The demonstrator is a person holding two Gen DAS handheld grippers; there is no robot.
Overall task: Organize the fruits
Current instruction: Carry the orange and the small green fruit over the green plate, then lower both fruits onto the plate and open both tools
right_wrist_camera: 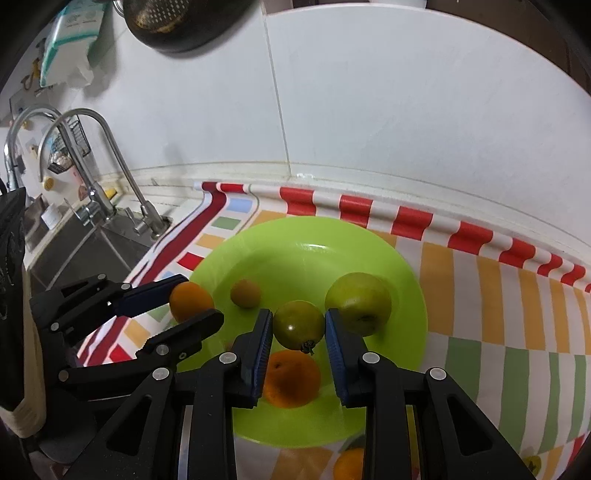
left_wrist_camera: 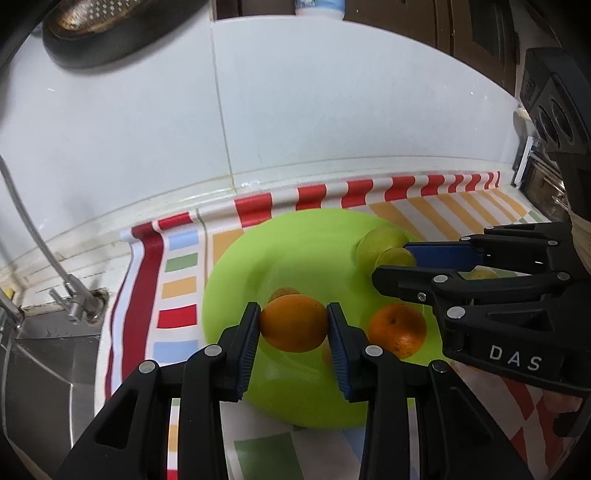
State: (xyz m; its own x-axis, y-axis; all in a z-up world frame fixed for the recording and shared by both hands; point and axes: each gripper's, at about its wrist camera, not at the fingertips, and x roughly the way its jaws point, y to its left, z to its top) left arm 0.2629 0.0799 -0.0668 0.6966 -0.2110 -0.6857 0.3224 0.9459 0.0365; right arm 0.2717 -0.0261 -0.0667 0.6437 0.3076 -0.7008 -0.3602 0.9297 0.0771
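A lime green plate point(left_wrist_camera: 236, 280) point(right_wrist_camera: 369, 240) lies on a striped cloth. My left gripper point(left_wrist_camera: 293, 328) is shut on an orange point(left_wrist_camera: 293, 325) over the plate's left part; it also shows in the right wrist view point(right_wrist_camera: 190, 301). My right gripper point(right_wrist_camera: 299, 326) is shut on a green tomato point(right_wrist_camera: 298, 325), held just above the plate. On the plate lie a green apple point(right_wrist_camera: 358, 302) point(left_wrist_camera: 376, 240), a second orange point(right_wrist_camera: 291, 378) point(left_wrist_camera: 397, 330) and a small brownish fruit point(right_wrist_camera: 245, 293) point(left_wrist_camera: 282, 293).
A sink with steel taps point(right_wrist_camera: 110, 177) point(left_wrist_camera: 70, 295) lies to the left of the cloth. A white tiled wall point(left_wrist_camera: 332, 110) stands close behind the plate. A dark colander point(right_wrist_camera: 177, 22) hangs above. Another orange point(right_wrist_camera: 349, 465) lies on the cloth near the plate's front edge.
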